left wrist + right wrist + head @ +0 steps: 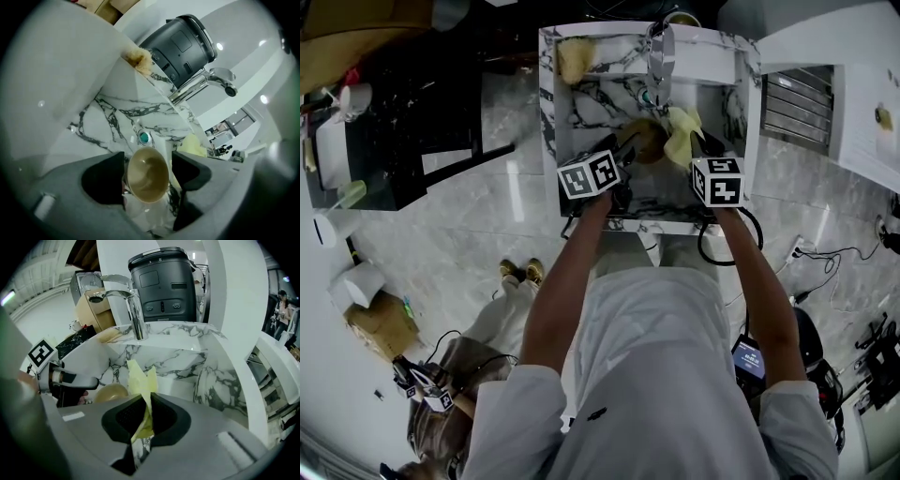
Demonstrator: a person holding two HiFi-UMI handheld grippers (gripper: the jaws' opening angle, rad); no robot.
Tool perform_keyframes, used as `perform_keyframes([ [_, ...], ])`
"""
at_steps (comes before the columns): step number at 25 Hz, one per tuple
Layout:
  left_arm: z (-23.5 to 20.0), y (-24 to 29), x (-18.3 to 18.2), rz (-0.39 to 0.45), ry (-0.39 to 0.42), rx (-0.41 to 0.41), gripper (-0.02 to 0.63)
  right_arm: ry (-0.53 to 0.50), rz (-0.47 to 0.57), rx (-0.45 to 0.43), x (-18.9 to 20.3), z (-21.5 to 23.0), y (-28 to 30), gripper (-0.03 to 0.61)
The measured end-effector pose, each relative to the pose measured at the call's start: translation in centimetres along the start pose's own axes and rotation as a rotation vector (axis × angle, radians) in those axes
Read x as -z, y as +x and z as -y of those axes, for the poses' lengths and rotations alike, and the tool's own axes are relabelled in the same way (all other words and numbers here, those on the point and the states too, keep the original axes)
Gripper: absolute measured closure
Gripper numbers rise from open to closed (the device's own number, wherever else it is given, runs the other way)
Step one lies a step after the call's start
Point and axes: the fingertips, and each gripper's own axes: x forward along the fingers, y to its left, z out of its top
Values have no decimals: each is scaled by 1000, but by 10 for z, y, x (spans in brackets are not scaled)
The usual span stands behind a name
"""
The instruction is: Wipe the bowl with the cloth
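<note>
A tan bowl [649, 141] lies tilted in the marble sink [551, 112]. In the left gripper view its hollow side faces the camera, and the bowl [148, 175] sits between the jaws of my left gripper [148, 169]. The left jaw is at its rim, and a narrow gap shows on the right, so the gripper is open. My right gripper [143, 416] is shut on a yellow cloth [140, 390], which sticks up above the jaws. In the head view the cloth [682, 136] hangs just right of the bowl.
A chrome faucet [661, 56] reaches over the back of the sink, with a drain [143, 137] below it. A yellowish sponge [574, 58] sits on the sink's back left corner. A dark appliance [164, 282] stands behind the faucet. Another person [459, 394] crouches at lower left.
</note>
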Motion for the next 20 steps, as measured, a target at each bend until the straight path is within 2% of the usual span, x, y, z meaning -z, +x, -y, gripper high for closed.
perform_keyframes([
  [3,8,-10,-9,39,55,-38,296,2,-39,3,9,2,8,546],
  [9,41,-34,-16,61,250,-64,315,-3,-140,35,26,8,19,544],
  [11,49,-43,-13,57,294,-62,332,-5,-147,41,25,10,19,505],
  [12,51,-48,-11,58,299,-60,338,1,-148,37,25,9,18,475],
  [16,57,-67,-9,81,244,-46,371,28,-136,26,20,7,12,467],
  [17,58,-71,-9,87,238,-45,376,33,-133,27,18,7,9,448],
  [20,63,-81,-11,99,250,-46,384,48,-125,24,13,5,0,417],
])
